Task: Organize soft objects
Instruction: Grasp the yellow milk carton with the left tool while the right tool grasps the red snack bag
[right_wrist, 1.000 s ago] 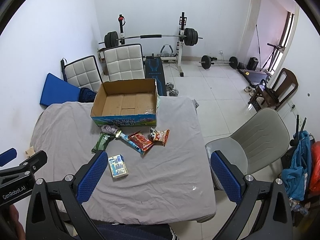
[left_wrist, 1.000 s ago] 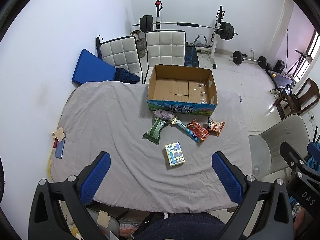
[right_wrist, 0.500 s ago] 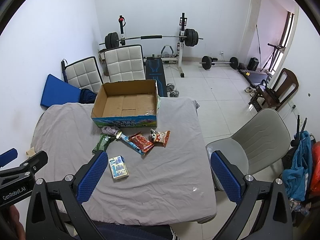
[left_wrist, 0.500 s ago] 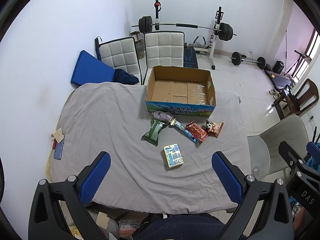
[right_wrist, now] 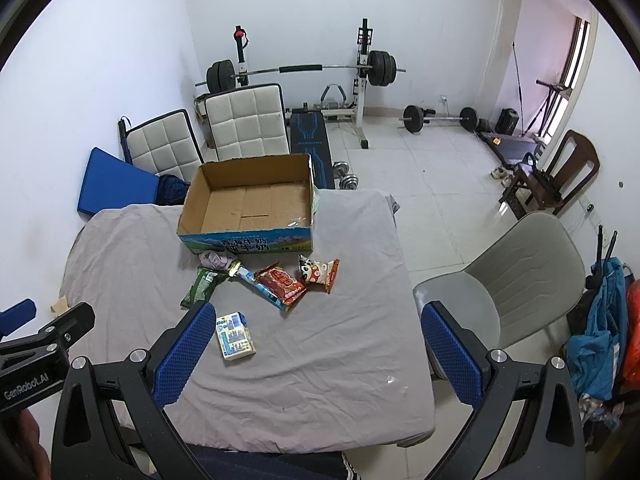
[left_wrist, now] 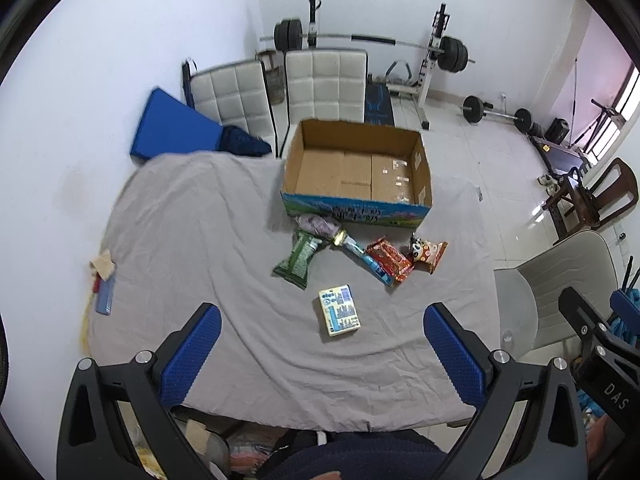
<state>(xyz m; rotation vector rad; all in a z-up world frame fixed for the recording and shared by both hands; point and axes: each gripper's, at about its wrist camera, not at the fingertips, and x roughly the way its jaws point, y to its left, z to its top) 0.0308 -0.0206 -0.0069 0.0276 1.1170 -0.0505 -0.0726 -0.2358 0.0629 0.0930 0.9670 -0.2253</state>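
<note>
An open, empty cardboard box point(left_wrist: 356, 172) point(right_wrist: 250, 204) stands at the far side of a grey-clothed table point(left_wrist: 192, 248) point(right_wrist: 340, 340). In front of it lie a purple pouch point(left_wrist: 318, 224), a green packet point(left_wrist: 298, 258) point(right_wrist: 202, 286), a blue tube point(left_wrist: 366, 260), a red packet point(left_wrist: 390, 258) point(right_wrist: 280, 282), a panda snack bag point(left_wrist: 428, 252) point(right_wrist: 318, 272) and a small blue-and-white carton point(left_wrist: 339, 310) point(right_wrist: 235, 336). My left gripper point(left_wrist: 320, 356) and right gripper point(right_wrist: 316, 354) are both open and empty, held above the table's near edge.
Two white padded chairs point(left_wrist: 324, 84) and a blue mat point(left_wrist: 172, 128) stand behind the table. A grey chair point(right_wrist: 504, 288) stands at the right. A barbell rack point(right_wrist: 300, 72) and weights are by the far wall. A phone point(left_wrist: 105, 294) lies at the table's left edge.
Both grippers have shifted slightly; the table contents sit a little differently in the views. No object has moved.
</note>
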